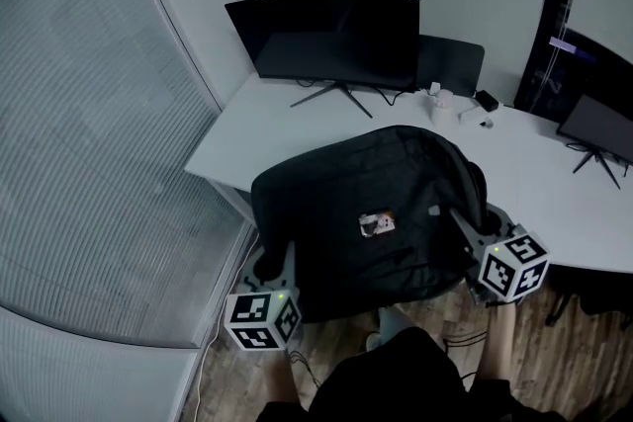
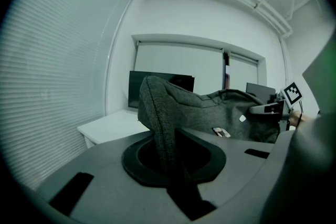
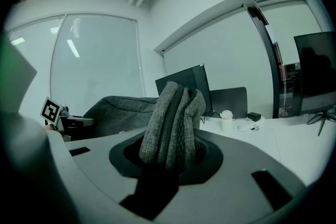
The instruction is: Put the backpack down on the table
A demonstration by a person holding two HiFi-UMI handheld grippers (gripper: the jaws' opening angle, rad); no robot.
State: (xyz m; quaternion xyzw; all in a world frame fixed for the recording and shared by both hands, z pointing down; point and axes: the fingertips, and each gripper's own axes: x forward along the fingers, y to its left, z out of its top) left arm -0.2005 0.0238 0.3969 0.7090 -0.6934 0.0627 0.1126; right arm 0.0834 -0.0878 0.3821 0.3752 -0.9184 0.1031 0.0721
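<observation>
Our left gripper [image 1: 281, 264] and right gripper [image 1: 465, 224] each clamp the backpack [image 1: 366, 203] fabric, holding it over the bench's [image 1: 297, 128] near edge; next we likely lower and release it.

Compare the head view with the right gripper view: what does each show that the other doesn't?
Head view only: the whole backpack at the table edge, its small tag, the wooden floor. Right gripper view only: the right gripper shut on a bunched fold of backpack fabric. Both: the backpack, the left gripper, the black monitor, the white cup.
</observation>
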